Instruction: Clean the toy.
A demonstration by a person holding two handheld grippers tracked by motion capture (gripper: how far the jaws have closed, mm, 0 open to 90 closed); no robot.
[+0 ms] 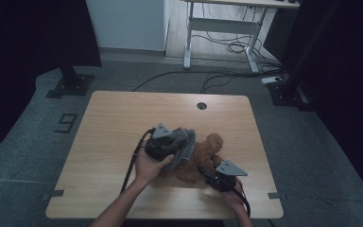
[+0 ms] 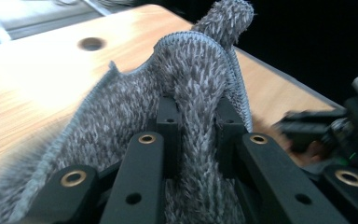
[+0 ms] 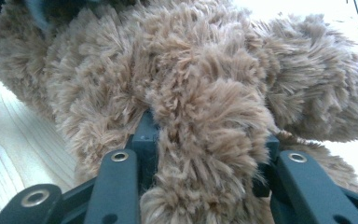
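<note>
1. Two hand-held grippers work a brown teddy bear point(image 1: 203, 158) at the lower centre of the high view, on a pale wooden table point(image 1: 113, 123).
2. The left gripper point(image 1: 182, 144) has its jaws pinched shut on a fold of grey knitted cloth point(image 1: 185, 146); in the left gripper view the cloth point(image 2: 186, 79) rises between the two black jaws and drapes away to the lower left of the frame.
3. The right gripper point(image 1: 209, 174) sits just below and right of the bear, near the table's bottom edge; its own view shows the jaws clamped on a tuft of the bear's point(image 3: 200, 84) plush limb.
4. The cloth lies against the bear's left side in the high view, touching it.
5. Bare tabletop spreads across the upper and left parts of the frame, up to a round cable hole point(image 1: 202, 105) by the far edge.
6. To the right of the bear, a narrower strip of wood runs to the table's edge.
7. Beyond the table, grey floor carries loose cables point(image 1: 227, 75) towards a white desk frame point(image 1: 222, 28) at the upper centre.
</note>
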